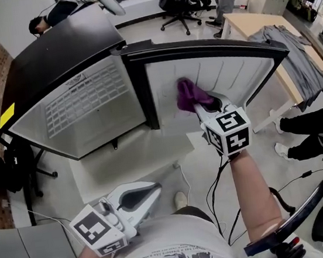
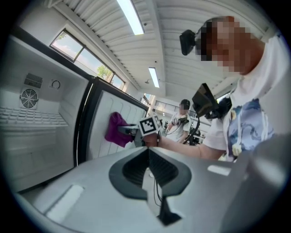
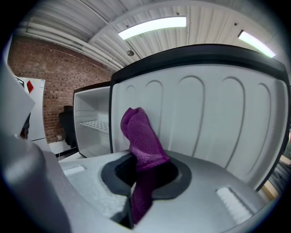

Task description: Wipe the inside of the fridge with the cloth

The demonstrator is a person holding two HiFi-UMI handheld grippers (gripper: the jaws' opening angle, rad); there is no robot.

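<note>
Right gripper (image 1: 198, 105) pinching cloth (image 1: 188, 92) at ribbed fridge door (image 1: 242, 70), left gripper (image 1: 154, 190) closed, pale floor (image 1: 302, 192)

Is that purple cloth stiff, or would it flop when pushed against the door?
Probably floppy: the cloth folds and bunches above the right gripper. Likely light, since one pinch holds it up. Its nubbly surface should grip the door.

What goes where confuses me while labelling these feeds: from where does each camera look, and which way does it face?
Head view: on the person's head, steeply down at the open fridge; shows both forearms, the left gripper and the right gripper.
Left gripper view: on the left gripper, along its shut, empty jaws toward the fridge door; shows the person's right forearm and torso.
Right gripper view: on the right gripper, along jaws clamping the purple cloth, facing the door's inner side; no body part clearly shows.
Shared: all three show cloth and door.
</note>
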